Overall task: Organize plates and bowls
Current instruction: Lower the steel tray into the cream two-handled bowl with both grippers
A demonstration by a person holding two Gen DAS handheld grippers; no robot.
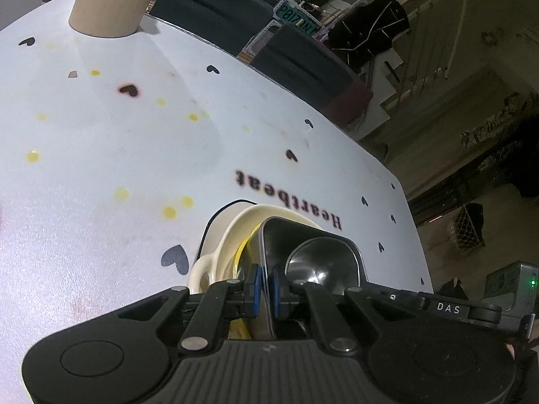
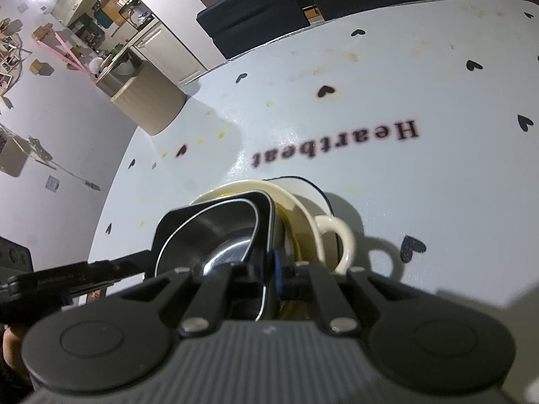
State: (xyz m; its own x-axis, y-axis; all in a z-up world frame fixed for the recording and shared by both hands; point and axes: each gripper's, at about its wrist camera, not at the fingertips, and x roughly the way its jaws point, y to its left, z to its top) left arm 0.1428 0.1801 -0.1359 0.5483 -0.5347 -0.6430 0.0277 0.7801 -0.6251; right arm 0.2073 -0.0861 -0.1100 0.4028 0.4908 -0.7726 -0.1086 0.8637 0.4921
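The black bowl (image 1: 316, 262), squarish with a shiny dark inside, sits nested in a cream mug-like bowl (image 1: 229, 242) with a loop handle, and that rests on a white plate (image 1: 215, 222) with a dark rim, all on the white counter (image 1: 118, 134) near the printed word "Heartbeat". There's something yellow between the black and the cream one, can't tell what it is.

Both grippers are on the black bowl from opposite sides. The left gripper (image 1: 266, 288) tilts downward, its jaws closed narrow, blue pads (image 1: 256, 286) pinching one wall of the bowl. The right gripper (image 2: 269, 269) angles down a bit steeper, jaws also squeezed tight on the opposite wall; only one blue pad (image 2: 278, 269) shows there, the other is hidden behind the rim. In the right wrist view the left gripper (image 2: 148, 262) reaches in from the left edge to the bowl's rim.

Further back on the counter stands a tan round container (image 1: 111, 3). Yellow spots and black hearts dot the surface.
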